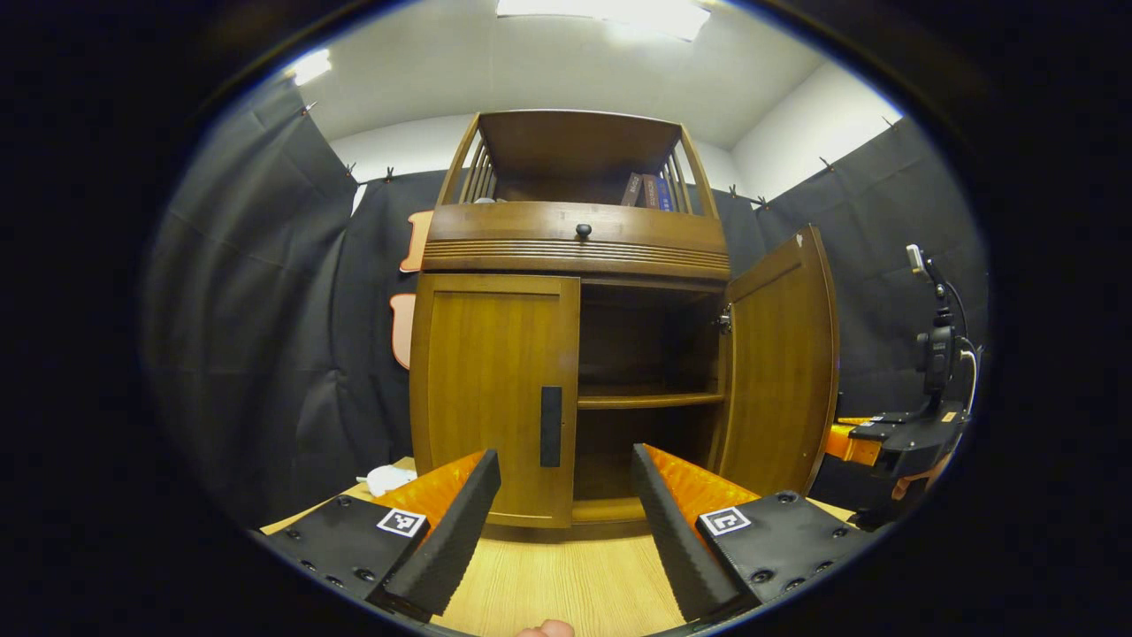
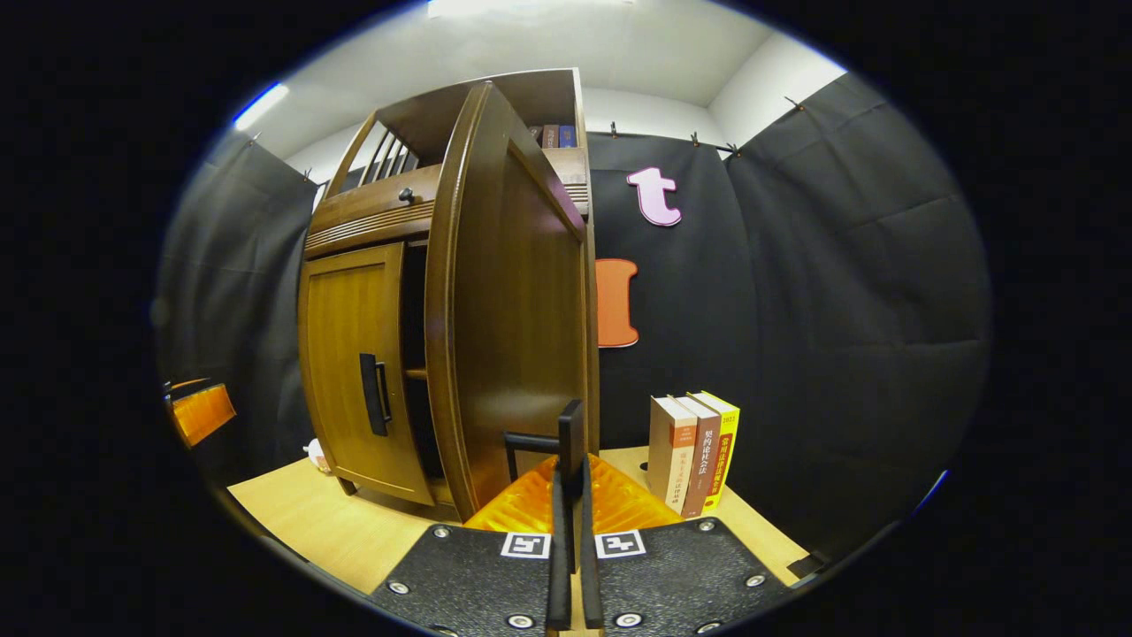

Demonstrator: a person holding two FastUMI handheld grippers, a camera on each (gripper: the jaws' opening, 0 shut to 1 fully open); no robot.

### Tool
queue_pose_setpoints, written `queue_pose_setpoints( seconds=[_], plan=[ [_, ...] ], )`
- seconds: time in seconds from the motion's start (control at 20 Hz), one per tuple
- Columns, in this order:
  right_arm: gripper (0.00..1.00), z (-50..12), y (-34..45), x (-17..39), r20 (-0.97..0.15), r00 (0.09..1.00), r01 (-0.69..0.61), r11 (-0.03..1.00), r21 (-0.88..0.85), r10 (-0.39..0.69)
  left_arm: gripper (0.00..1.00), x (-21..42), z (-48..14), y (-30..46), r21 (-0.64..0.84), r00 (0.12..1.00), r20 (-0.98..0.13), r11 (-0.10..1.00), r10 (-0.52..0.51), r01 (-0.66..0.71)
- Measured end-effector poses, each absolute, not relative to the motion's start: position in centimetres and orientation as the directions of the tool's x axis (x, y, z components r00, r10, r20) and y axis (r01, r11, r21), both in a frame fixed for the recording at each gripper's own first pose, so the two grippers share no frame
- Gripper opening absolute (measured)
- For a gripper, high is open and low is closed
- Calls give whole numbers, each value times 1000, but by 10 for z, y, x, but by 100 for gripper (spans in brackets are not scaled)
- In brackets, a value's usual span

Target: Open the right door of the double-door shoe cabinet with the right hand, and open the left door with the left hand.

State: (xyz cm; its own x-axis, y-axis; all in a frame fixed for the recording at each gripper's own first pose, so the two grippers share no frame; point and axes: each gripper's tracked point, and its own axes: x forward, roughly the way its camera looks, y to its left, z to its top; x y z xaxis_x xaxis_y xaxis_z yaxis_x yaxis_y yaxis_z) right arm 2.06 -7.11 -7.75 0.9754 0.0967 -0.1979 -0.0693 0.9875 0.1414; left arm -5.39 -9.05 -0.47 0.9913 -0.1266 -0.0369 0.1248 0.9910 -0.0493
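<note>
A staged recording booth, not a lived-in home. Black cloth (image 1: 265, 292) pinned up as walls on all sides, plain white wall and ceiling with strip lights (image 1: 610, 13) above. A small wooden shoe cabinet (image 1: 575, 234) set on a pale wood tabletop (image 1: 566, 575) like a prop. Three books (image 2: 694, 451) stood upright beside it. A camera stand (image 1: 937, 354) off at the edge.

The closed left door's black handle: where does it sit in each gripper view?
Left gripper view: the black handle is near centre, on the closed left door, above the gap between the left gripper fingers.
Right gripper view: the handle is left of centre, left of the open right door.
Shared landmark: the drawer knob.
</note>
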Motion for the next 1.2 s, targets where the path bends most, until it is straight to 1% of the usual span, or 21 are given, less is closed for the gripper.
queue_pose_setpoints(
  seconds=[0.15, 0.2, 0.25, 0.3, 0.35, 0.45, 0.5, 0.55, 0.75, 0.8, 0.85, 0.9, 0.95, 1.0, 1.05, 1.1, 1.15, 1.2],
  plan=[
    [4, -79, -78, 21, -193, 973, -101, 985, 141, 128, 94, -53, -5, -94, -51, 991, -35, 990, -130, 129],
    [4, -80, -82, 21, -193, 972, -108, 983, 150, 136, 99, -53, -3, -95, -47, 991, -30, 990, -132, 131],
    [4, -81, -87, 21, -194, 971, -112, 981, 157, 142, 94, -53, -1, -94, -44, 991, -24, 990, -131, 130],
    [4, -82, -93, 22, -193, 970, -114, 981, 160, 144, 99, -53, 0, -93, -45, 992, -18, 991, -129, 128],
    [4, -83, -100, 23, -192, 971, -113, 981, 154, 142, 94, -53, 0, -92, -49, 992, -15, 991, -127, 126],
    [4, -84, -113, 25, -185, 971, -125, 983, 137, 150, 94, -53, -1, -89, -51, 993, -16, 992, -119, 119],
    [9, -85, -118, 25, -181, 970, -134, 980, 150, 160, 94, -53, -2, -88, -51, 993, -17, 992, -114, 114],
    [4, -87, -123, 27, -184, 968, -139, 977, 165, 168, 94, -52, -2, -87, -53, 994, -16, 992, -112, 111],
    [2, -93, -137, 31, -188, 961, -168, 967, 193, 205, 94, -49, 0, -85, -60, 993, -11, 992, -114, 113],
    [8, -93, -140, 32, -185, 959, -179, 965, 194, 215, 94, -49, 0, -84, -58, 994, -11, 992, -113, 112],
    [2, -93, -142, 32, -178, 958, -189, 962, 199, 225, 94, -49, -1, -84, -59, 994, -11, 992, -113, 112],
    [2, -94, -146, 33, -172, 956, -202, 958, 204, 239, 94, -50, -1, -83, -62, 994, -11, 992, -112, 111],
    [2, -95, -150, 36, -167, 954, -213, 954, 213, 250, 94, -51, -2, -81, -65, 994, -13, 992, -111, 110],
    [9, -96, -152, 37, -167, 949, -229, 948, 222, 268, 94, -52, -3, -80, -67, 994, -15, 992, -110, 108],
    [9, -97, -153, 38, -165, 946, -239, 944, 229, 279, 94, -53, -4, -79, -67, 994, -19, 992, -108, 106],
    [3, -98, -151, 38, -163, 941, -255, 937, 236, 297, 94, -54, -5, -77, -67, 994, -23, 992, -105, 103],
    [4, -98, -152, 36, -161, 938, -262, 933, 247, 307, 94, -55, -5, -76, -71, 994, -27, 992, -104, 102],
    [9, -97, -151, 35, -155, 938, -264, 929, 261, 310, 96, -56, -5, -75, -75, 994, -29, 992, -105, 102]
  ],
)
